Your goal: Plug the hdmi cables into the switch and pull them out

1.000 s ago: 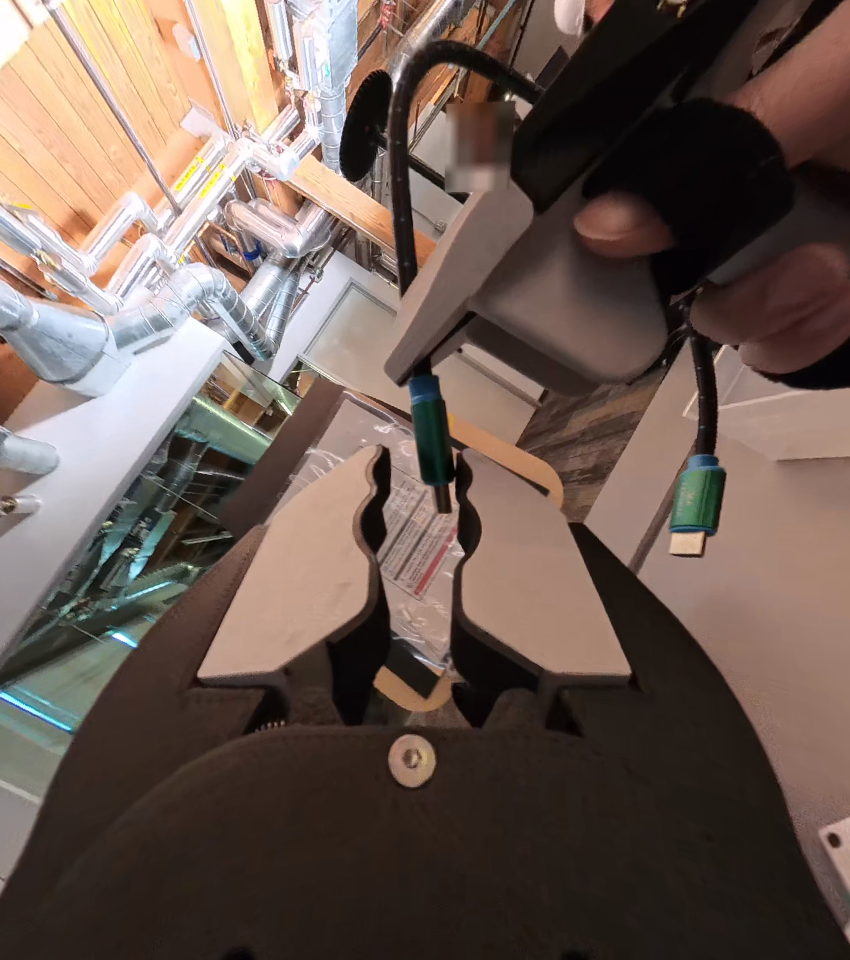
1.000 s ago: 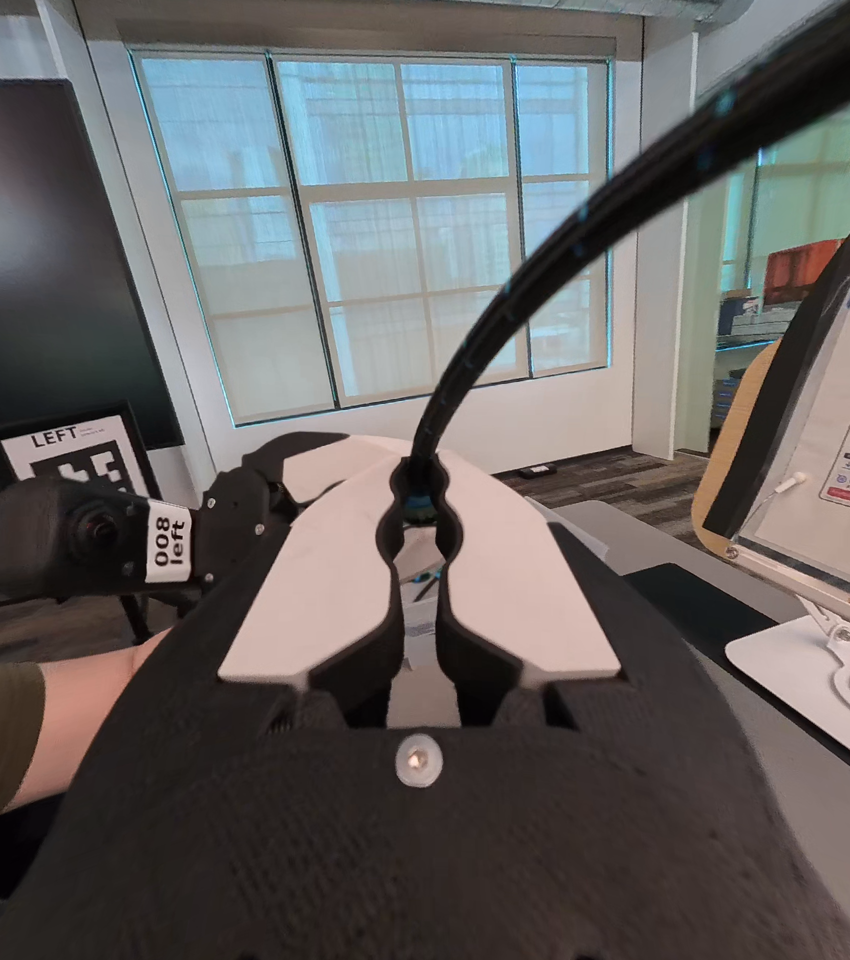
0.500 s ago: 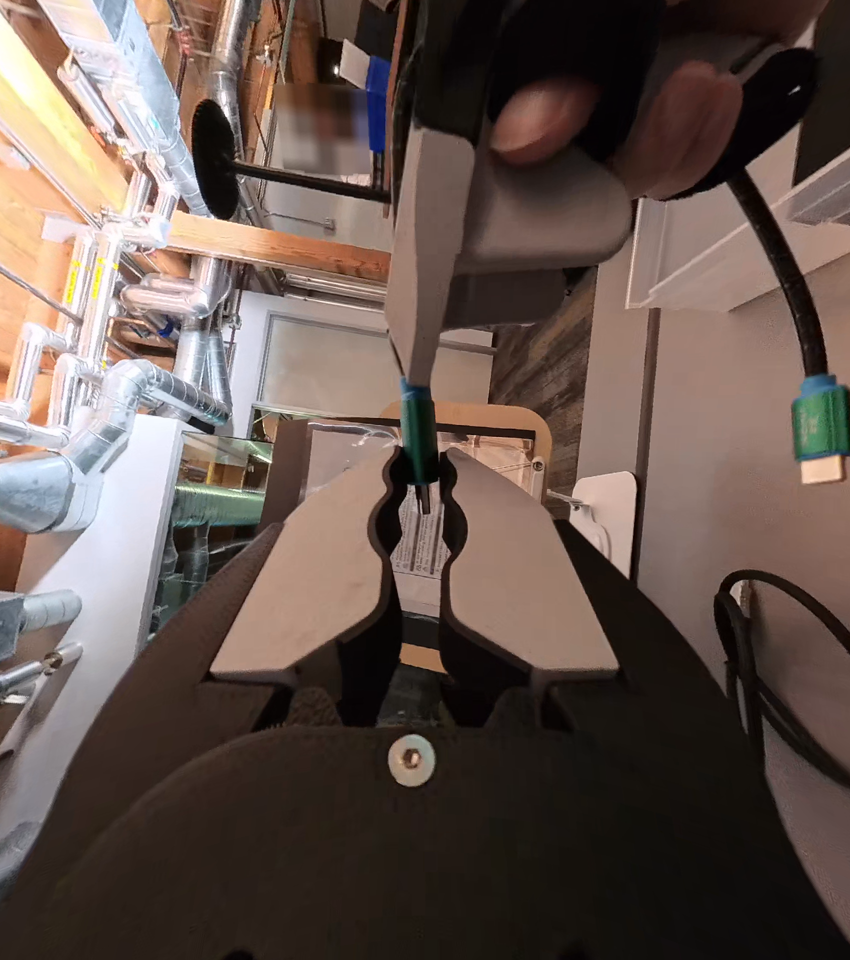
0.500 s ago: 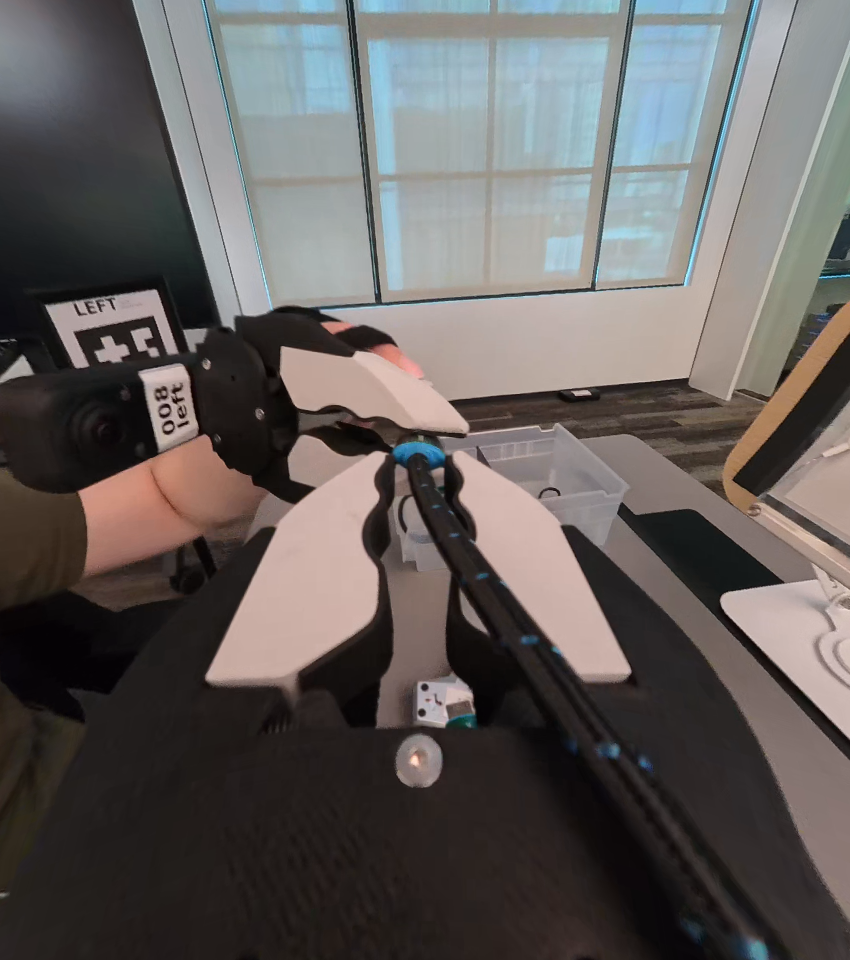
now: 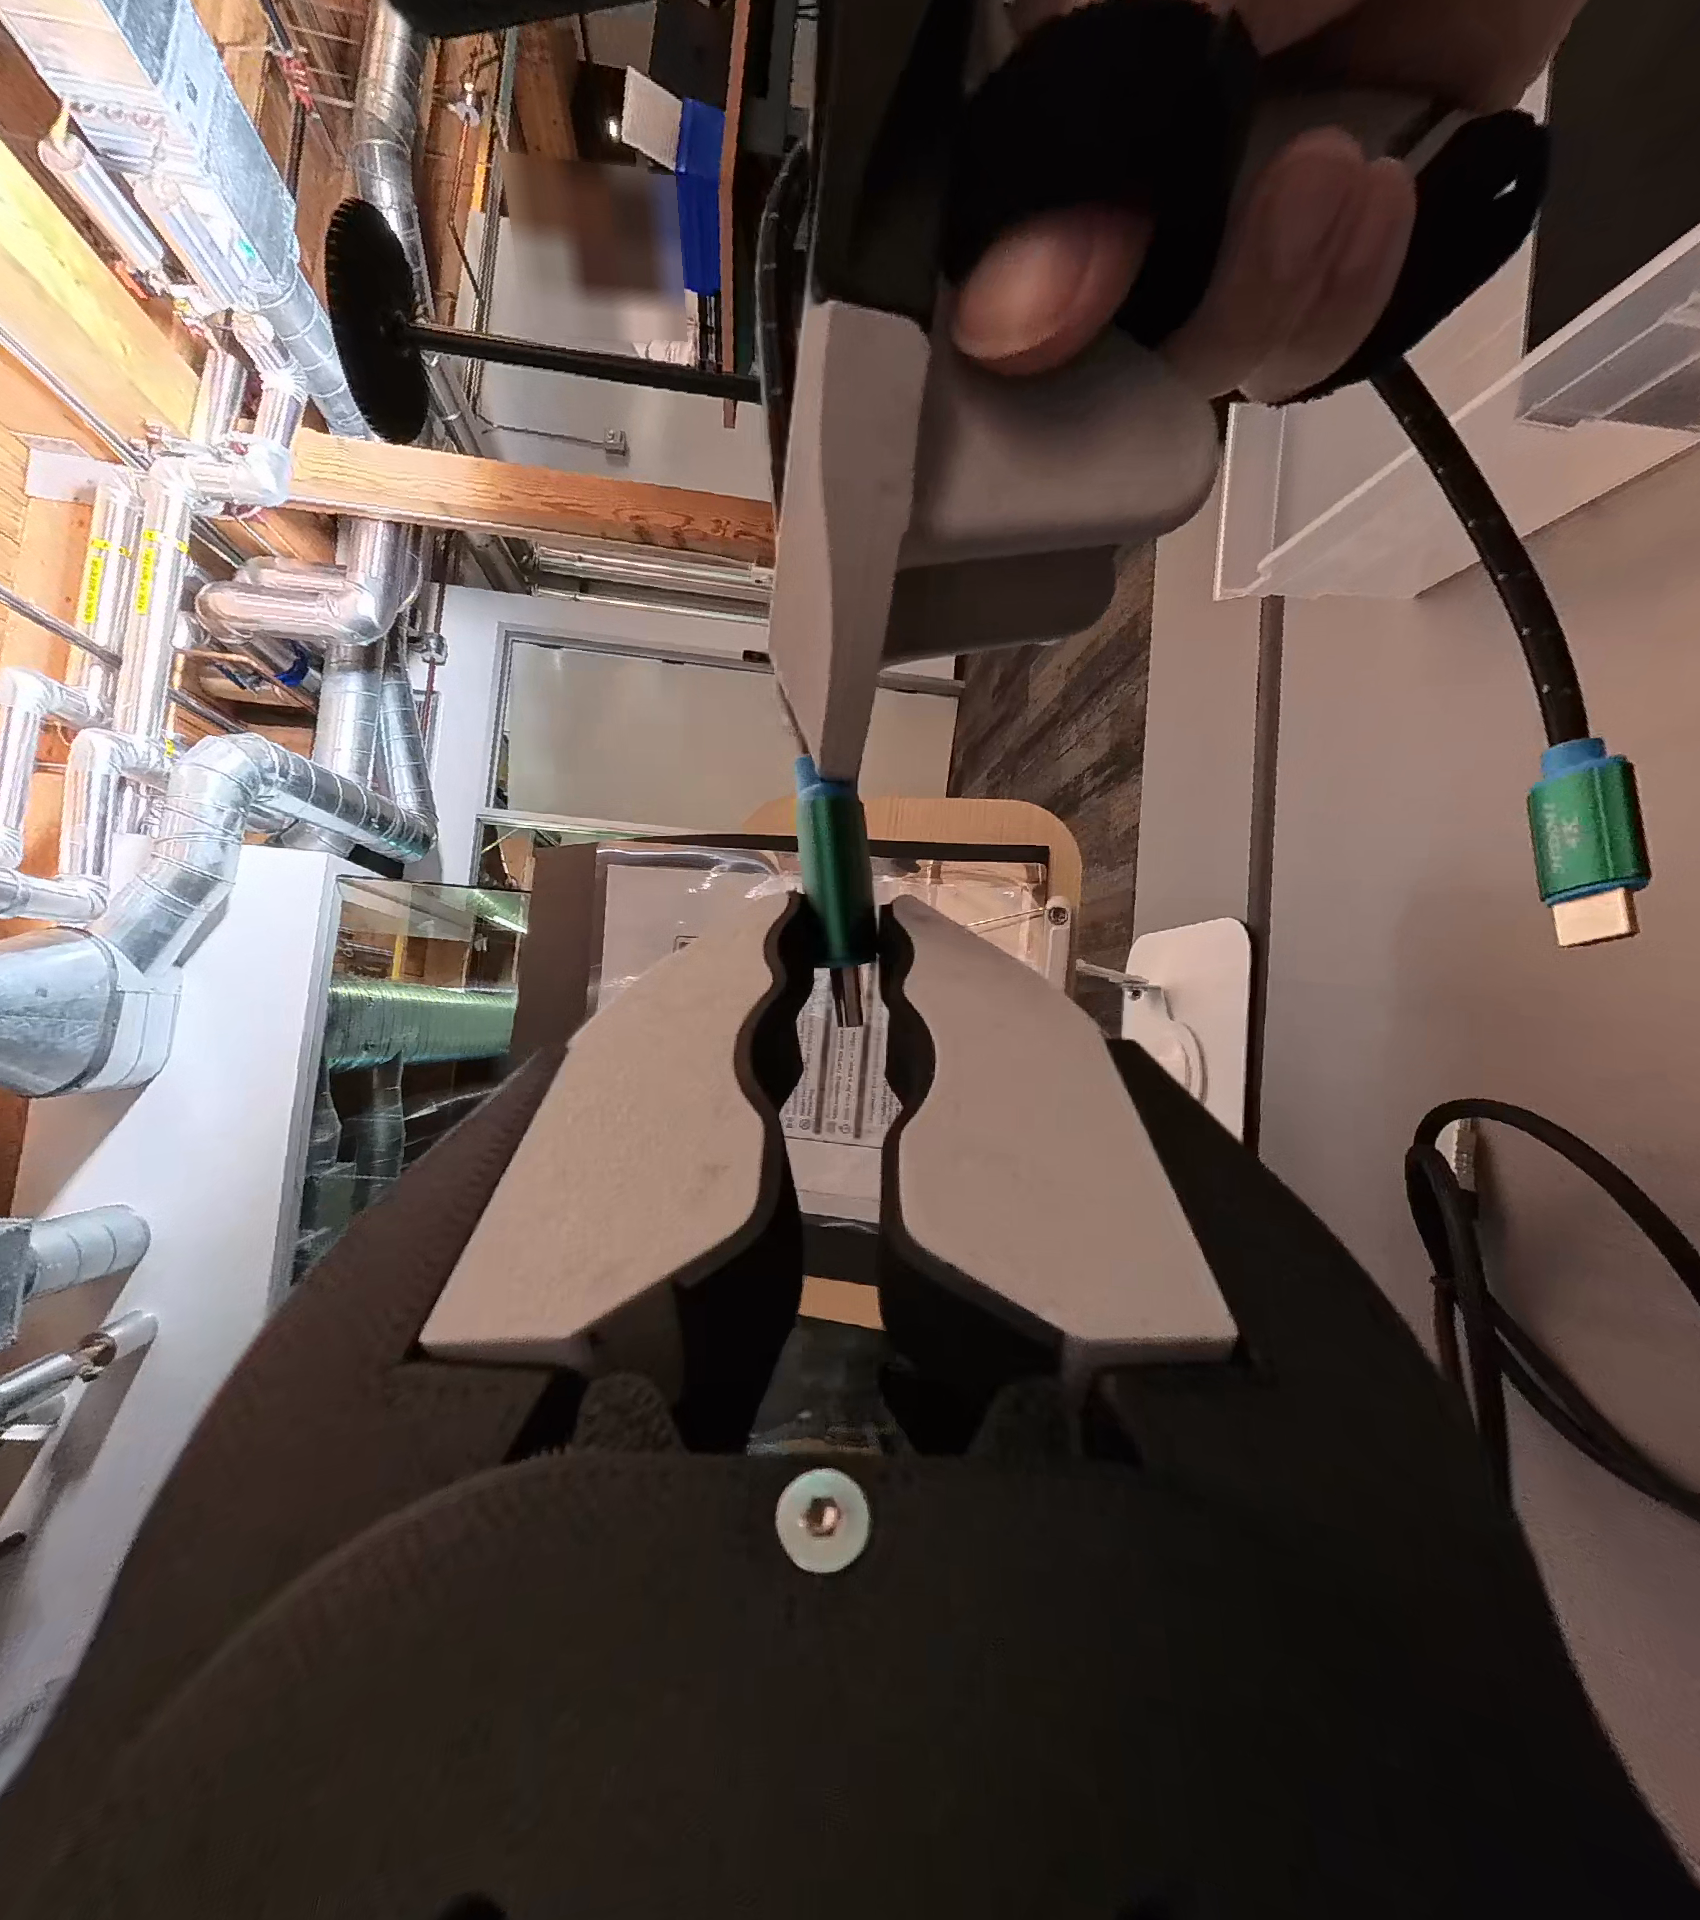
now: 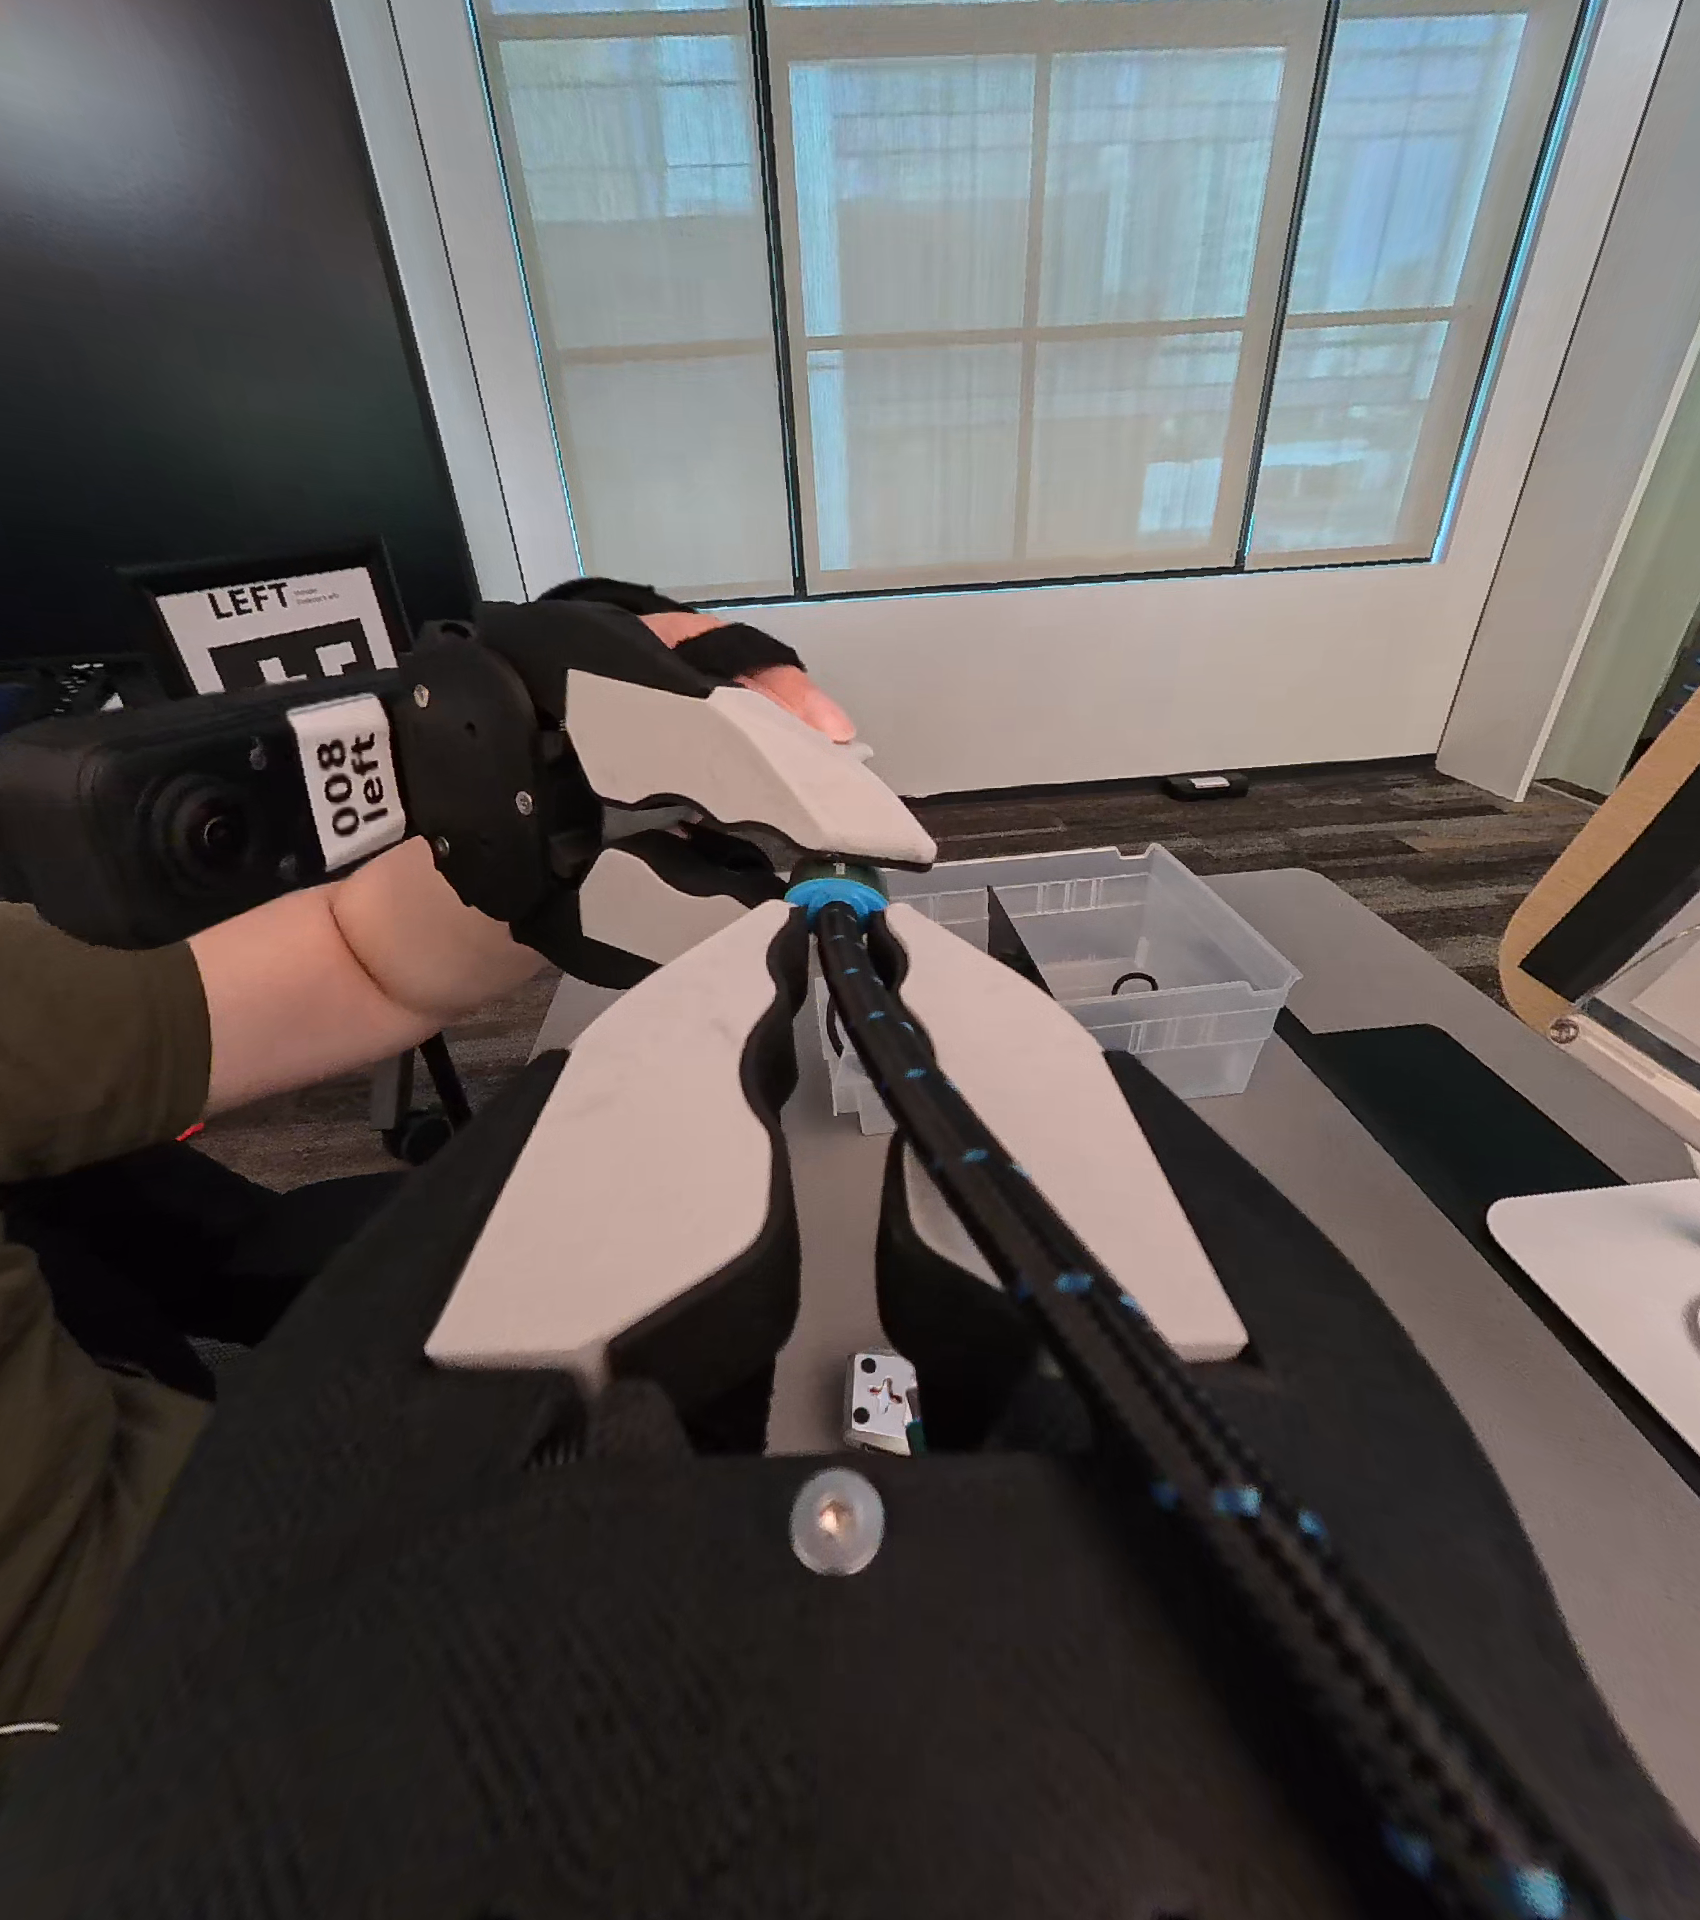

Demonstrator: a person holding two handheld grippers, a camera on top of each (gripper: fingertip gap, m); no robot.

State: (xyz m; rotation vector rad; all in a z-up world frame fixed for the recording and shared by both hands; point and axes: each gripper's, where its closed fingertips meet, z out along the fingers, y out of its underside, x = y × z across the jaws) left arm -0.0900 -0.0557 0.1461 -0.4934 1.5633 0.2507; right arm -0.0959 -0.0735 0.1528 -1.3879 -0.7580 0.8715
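Left gripper [image 5: 838, 925]: pale grey fingers on a black body, tips drawn in against the green metal shell of an HDMI plug [image 5: 833, 883], which sits in the notch between them with its dark connector end pointing back toward the camera; gripping the plug. Right gripper [image 6: 835, 906]: same build, tips closed on the blue collar of that same plug [image 6: 830, 894], with the black braided cable [image 6: 1033, 1226], flecked blue, running from the collar back over the right finger and off the near right corner. In the left wrist view the right gripper [image 5: 825, 764] comes in from above, held by a hand [image 5: 1137, 197] in a black fingerless glove. In the right wrist view the left gripper [image 6: 913, 857] reaches in from the left, one finger lying over the plug, held by a gloved hand [image 6: 680, 655] with a bare forearm and an olive sleeve [image 6: 25, 1060]. Second HDMI plug [image 5: 1589, 857]: green shell, blue collar, gold connector, hanging free in the air on its cable, to the right in the left wrist view. Cable loop [image 5: 1594, 1340]: black, lying on the grey table [image 5: 1448, 727]. Switch [image 6: 882, 1403]: small silvery box on the table, seen between the right gripper's fingers, well apart from the held plug. Clear plastic bin [image 6: 1137, 966]: divided, on the table beyond the grippers. Framed sheet on a white stand [image 6: 1656, 1299]: at the right edge.
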